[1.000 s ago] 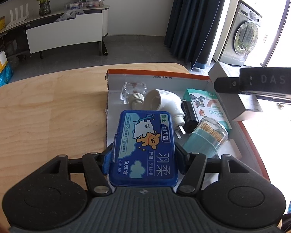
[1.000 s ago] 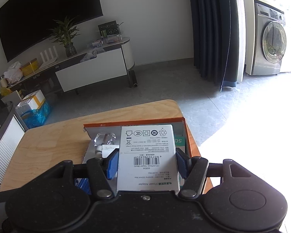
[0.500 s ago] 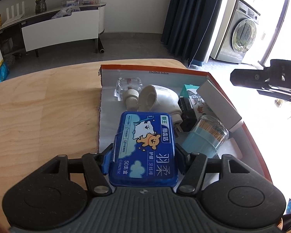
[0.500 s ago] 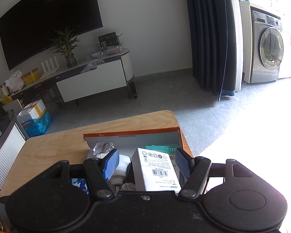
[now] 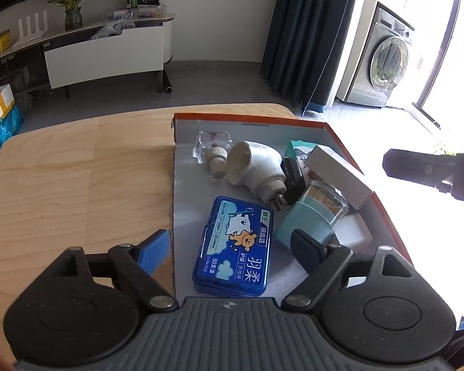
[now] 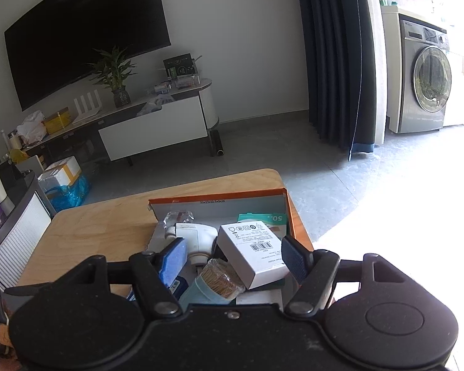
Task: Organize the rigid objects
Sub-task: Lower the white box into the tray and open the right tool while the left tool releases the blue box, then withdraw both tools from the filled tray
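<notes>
A light wooden table (image 5: 77, 179) carries an orange-rimmed cardboard tray (image 5: 355, 160) at its right end, seen here from both hand-held grippers. In the left wrist view, the left gripper (image 5: 232, 247) hangs over the tray's near edge with its jaws opening wide, the blue pad outside the tray's left wall and the dark pad beside a jar; neither pad touches anything. Between them, lying flat on the grey tray floor, is a blue floss-pick case (image 5: 235, 247) printed with a cartoon bear. Beyond it, from left to right, sit a clear small bottle with a ribbed cap (image 5: 215, 151), a white plug-in device (image 5: 253, 167) on its side, a black object (image 5: 292, 179) wedged against it, a teal toothpick jar (image 5: 312, 216) lying tilted, a teal carton (image 5: 297, 153) at the back, and a white adapter box (image 5: 340, 176) resting at a slant against the tray's right wall. A pale translucent block (image 5: 354, 232) lies in the near right corner.

In the right wrist view, the right gripper (image 6: 232, 259) is also opening, its pads standing clear on either side of the white adapter box (image 6: 253, 253), which leans on the toothpick jar (image 6: 216, 281). It holds nothing. The white plug-in device (image 6: 198, 238) and the clear bottle (image 6: 178, 218) lie behind the left pad.
</notes>
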Demonstrator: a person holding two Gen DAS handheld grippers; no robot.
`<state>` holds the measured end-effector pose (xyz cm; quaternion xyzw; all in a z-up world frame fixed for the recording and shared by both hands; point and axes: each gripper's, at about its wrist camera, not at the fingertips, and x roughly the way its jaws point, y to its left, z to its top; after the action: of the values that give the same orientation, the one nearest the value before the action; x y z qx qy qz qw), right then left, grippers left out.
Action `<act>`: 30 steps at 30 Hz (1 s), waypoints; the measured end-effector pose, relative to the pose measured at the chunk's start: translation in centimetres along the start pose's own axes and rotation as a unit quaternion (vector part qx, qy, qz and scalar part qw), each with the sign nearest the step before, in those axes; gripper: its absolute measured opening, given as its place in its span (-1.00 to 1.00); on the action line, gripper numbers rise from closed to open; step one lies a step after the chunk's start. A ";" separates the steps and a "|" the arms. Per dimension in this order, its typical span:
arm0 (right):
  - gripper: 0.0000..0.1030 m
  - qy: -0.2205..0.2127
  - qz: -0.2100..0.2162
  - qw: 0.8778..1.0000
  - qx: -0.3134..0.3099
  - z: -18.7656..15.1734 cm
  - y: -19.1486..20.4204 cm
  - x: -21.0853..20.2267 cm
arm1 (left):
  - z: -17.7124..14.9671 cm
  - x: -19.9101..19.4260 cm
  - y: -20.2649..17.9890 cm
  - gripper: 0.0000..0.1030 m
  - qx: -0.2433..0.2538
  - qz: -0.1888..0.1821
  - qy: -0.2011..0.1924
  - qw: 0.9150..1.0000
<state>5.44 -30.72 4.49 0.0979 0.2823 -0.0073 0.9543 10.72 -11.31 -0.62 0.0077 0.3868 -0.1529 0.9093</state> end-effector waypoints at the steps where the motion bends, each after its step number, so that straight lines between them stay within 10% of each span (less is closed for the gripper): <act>1: 0.61 0.001 0.001 1.000 0.000 -0.2 0.0 -0.3 | -0.1 -0.5 -0.2 0.82 0.002 0.005 -0.002 1.000; 30: 0.80 0.013 -0.024 1.000 -0.008 -8.2 -0.2 -9.3 | -7.5 -8.1 -4.7 1.00 0.008 0.045 -0.011 0.999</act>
<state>-6.79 -29.71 2.71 0.0834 0.2971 -0.0263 0.9508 -1.11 -12.56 0.33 0.0306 0.3744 -0.1151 0.9196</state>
